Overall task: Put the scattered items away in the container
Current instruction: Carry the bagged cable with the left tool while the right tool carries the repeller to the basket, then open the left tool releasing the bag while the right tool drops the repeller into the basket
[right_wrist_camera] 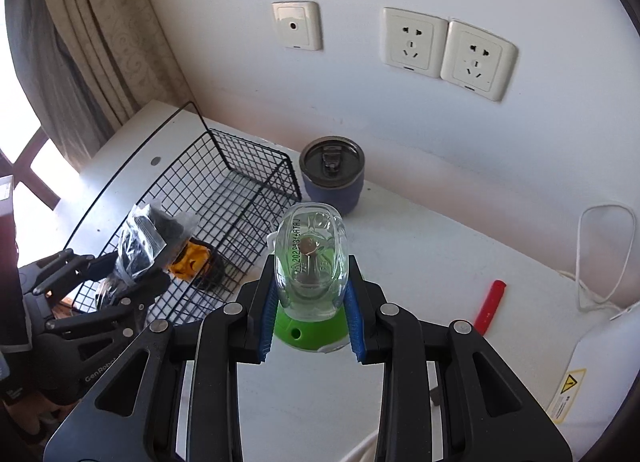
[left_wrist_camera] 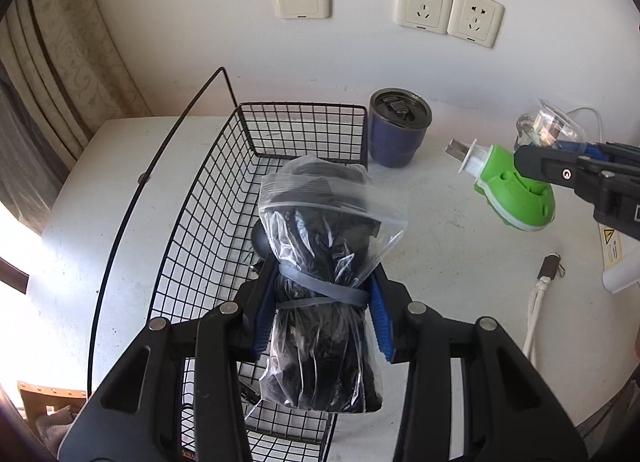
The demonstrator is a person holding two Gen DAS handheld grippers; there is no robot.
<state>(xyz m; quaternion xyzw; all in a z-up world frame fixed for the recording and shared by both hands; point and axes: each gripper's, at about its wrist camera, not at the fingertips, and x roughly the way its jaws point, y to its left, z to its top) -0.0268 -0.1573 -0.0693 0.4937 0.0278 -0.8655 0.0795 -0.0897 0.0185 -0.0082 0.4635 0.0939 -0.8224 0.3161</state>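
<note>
The blue-padded fingers point(left_wrist_camera: 378, 322) of the left gripper point(left_wrist_camera: 320, 326) are clamped on a clear zip bag of coiled black cable bound with a grey band point(left_wrist_camera: 320, 262), gripping it just below the band. The bag hangs over the black wire basket point(left_wrist_camera: 208, 198), whose near wall runs off to the left of the fingers, with its far corner ahead. Soft and crinkly, the bag will sag and the film may slip, so the banded waist looks the surest hold. It seems light. Ahead and to the right stands a dark blue lidded tumbler point(left_wrist_camera: 396, 134) on the white bench point(left_wrist_camera: 460, 262); further right the other gripper carries a green-based plug-in device with a clear bottle point(left_wrist_camera: 516, 190).

In the right wrist view, the fingers point(right_wrist_camera: 267, 316) of the right gripper point(right_wrist_camera: 310, 316) are closed on that device point(right_wrist_camera: 310, 262), pads against the clear bottle just above the green base. The bottle is hard, smooth and probably slippery and breakable, so a firm hold low on it seems wise. The basket point(right_wrist_camera: 256, 186) lies ahead and left, already holding a yellow and black item point(right_wrist_camera: 192, 260); its right wall must be cleared. The tumbler point(right_wrist_camera: 332, 174) stands just ahead, close to the basket corner. A red stick point(right_wrist_camera: 490, 306) lies to the right on open bench point(right_wrist_camera: 420, 246).
</note>
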